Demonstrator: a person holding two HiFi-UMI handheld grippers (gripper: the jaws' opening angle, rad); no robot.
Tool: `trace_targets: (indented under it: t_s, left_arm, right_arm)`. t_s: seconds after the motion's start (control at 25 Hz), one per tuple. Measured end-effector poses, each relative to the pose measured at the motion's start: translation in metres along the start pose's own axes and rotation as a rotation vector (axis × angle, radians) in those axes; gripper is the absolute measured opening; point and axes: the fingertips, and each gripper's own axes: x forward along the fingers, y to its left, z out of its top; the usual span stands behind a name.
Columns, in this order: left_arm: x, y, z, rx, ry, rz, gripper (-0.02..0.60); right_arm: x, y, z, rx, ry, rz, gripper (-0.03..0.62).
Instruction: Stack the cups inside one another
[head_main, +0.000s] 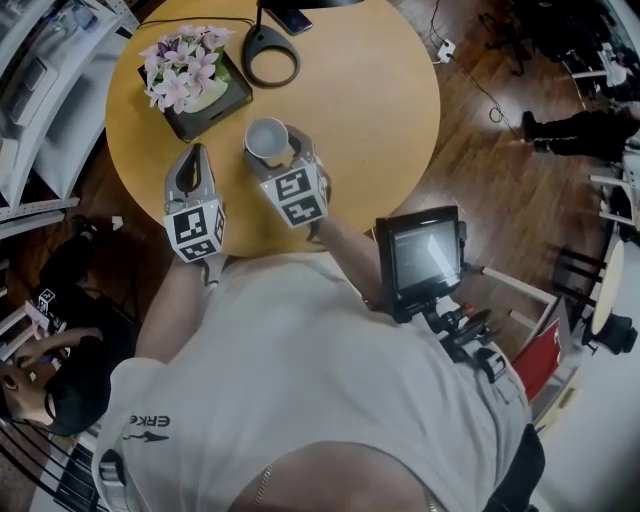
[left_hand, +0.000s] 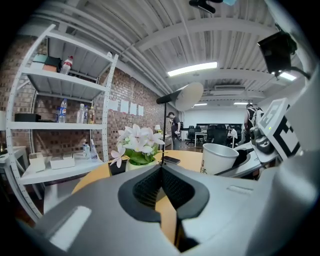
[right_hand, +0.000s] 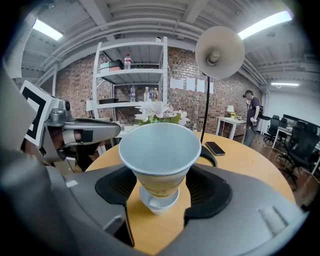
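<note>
**A:** Where's the cup right now?

**B:** The upper cup (right_hand: 159, 150) is clamped upright, mouth up, between the jaws of the right gripper (right_hand: 162, 167). It is near the flower pot (head_main: 195, 85), on the side facing the person. Just under its base I can see the white rim of a lower cup (right_hand: 159, 202), which looks to be standing on the worktop (head_main: 370, 90). I can't tell whether the base has entered that rim yet.

**A:** And the other hand?

**B:** The left gripper (left_hand: 161, 167) is also on the person's side of the flower pot, beside the held cup. Its jaws are pressed together with nothing between them.

**A:** So how should the nesting go?

**B:** I'd keep the upper cup plumb and centred over the lower rim, then bring it straight down. Paper walls are soft, so the grip shouldn't tighten, or the cup may go oval and catch. The lower cup is light and unheld, so a base that clips its rim could tip it or push it towards the flower pot. The idle left gripper could steady it. I'd let go only once the cup has seated.
</note>
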Motion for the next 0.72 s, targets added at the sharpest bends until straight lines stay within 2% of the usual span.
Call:
trace_targets:
  t_s: [0.72]
  left_arm:
    - [0.012,0.004,-0.024,-0.018,0.061,0.004,0.002]
  right_arm:
    - [0.027,0.006,-0.035,0.023,0.091,0.032,0.324]
